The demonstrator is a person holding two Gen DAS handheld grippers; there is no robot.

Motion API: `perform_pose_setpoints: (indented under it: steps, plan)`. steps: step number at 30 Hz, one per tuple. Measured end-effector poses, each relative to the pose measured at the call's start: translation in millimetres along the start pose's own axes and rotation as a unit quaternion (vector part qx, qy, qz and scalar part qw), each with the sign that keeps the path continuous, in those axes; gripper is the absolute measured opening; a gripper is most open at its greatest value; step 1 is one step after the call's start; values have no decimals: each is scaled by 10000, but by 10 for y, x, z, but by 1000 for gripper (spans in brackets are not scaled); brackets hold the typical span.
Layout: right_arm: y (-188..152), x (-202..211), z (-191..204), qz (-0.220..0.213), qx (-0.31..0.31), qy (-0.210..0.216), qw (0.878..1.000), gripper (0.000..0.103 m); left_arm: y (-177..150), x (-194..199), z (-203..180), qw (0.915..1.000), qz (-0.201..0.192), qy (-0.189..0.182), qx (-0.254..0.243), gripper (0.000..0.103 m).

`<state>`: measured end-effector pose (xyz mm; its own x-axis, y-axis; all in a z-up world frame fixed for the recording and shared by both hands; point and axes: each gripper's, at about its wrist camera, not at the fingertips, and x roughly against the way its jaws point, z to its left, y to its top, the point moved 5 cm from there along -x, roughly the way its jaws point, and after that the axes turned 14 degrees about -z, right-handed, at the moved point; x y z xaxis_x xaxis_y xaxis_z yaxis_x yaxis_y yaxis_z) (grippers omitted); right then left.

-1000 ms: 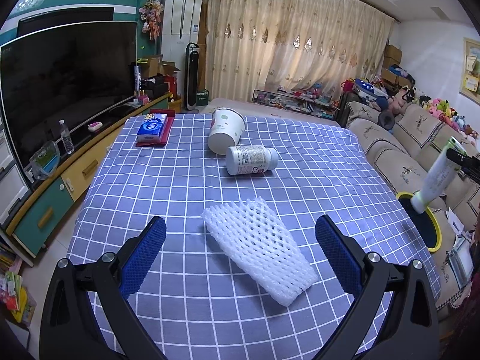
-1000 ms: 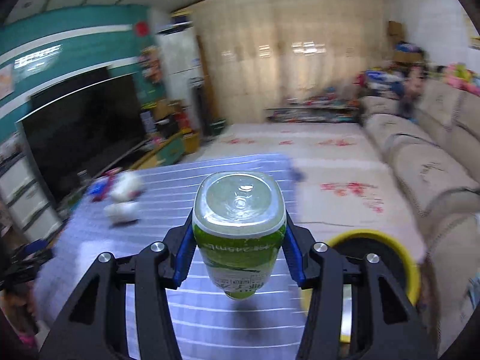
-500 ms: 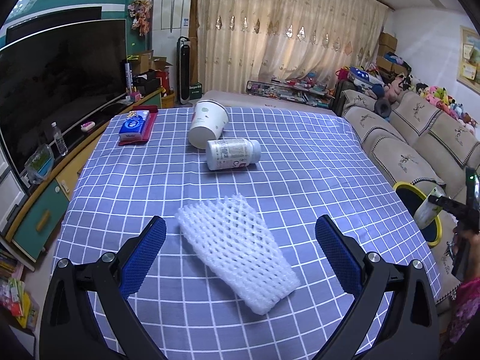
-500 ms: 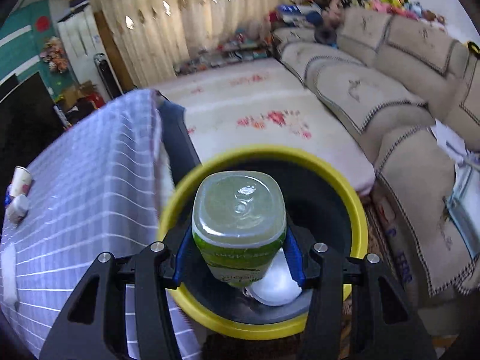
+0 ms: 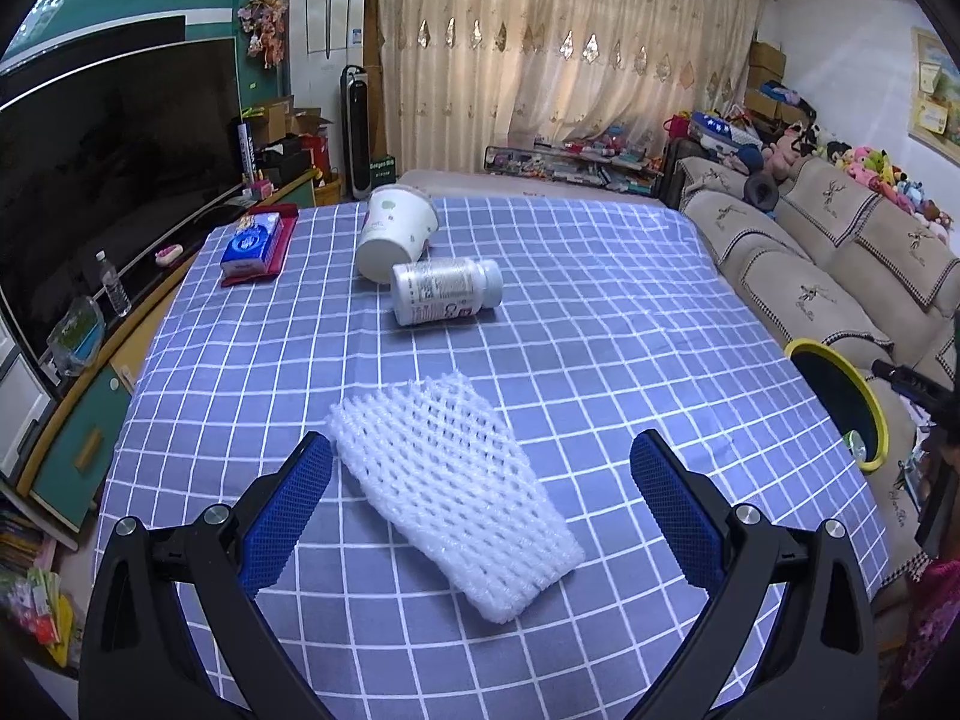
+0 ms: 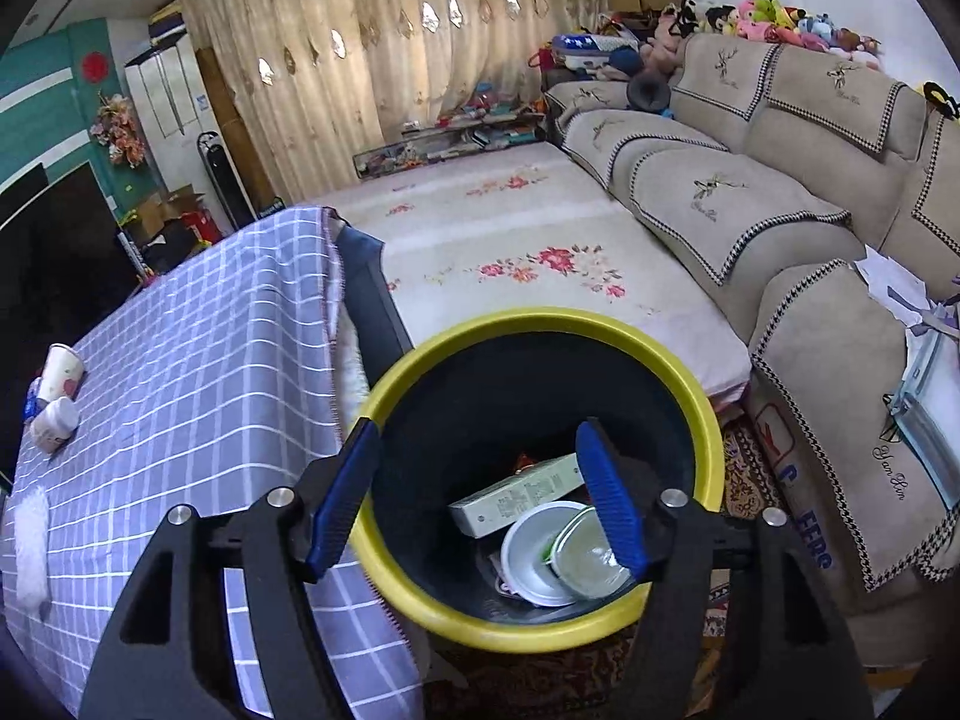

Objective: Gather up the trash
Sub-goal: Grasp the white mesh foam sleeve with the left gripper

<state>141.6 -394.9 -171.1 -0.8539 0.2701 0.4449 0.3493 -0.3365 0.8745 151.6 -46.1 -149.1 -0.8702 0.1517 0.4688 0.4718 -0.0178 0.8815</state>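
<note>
Blue-and-white checked tablecloth table [image 5: 600,324] fills the centre of the left wrist view. Round black bin with a yellow rim [image 6: 543,324] sits low centre in the right wrist view, beside the table edge. Right gripper [image 6: 480,498] hangs over the bin mouth; its jaws have just been opening and stand apart with nothing between them. The green-labelled clear plastic bottle [image 6: 591,558] lies inside at the bottom, so this drop looks done.

Left gripper [image 5: 480,504] is wide and holds nothing, straddling the white foam mesh sleeve [image 5: 450,492], lower centre. Judgement: close across its narrow width, low to the cloth; the foam will squash, so grip firmly. White paper cup [image 5: 396,234] and white plastic pill bottle [image 5: 444,291] lie tipped over, upper centre.
</note>
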Motion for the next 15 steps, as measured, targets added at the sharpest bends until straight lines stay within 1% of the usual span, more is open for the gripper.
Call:
perform_pose_setpoints:
  steps: [5, 8, 13, 15]
  plan:
    - [52, 127, 166, -123, -34, 229, 9997, 66, -127, -78, 46, 9993, 286, -17, 246, 98]
    - [86, 173, 241, -165, -13, 347, 9993, 68, -207, -173, 68, 9986, 413, 117, 320, 98]
    - [93, 202, 359, -179, 49, 503, 9986, 68, -353, -384, 59, 9959, 751, 146, 476, 98]
    - [82, 192, 388, -157, 47, 547, 9984, 68, -399, -462, 67, 9948, 856, 229, 512, 98]
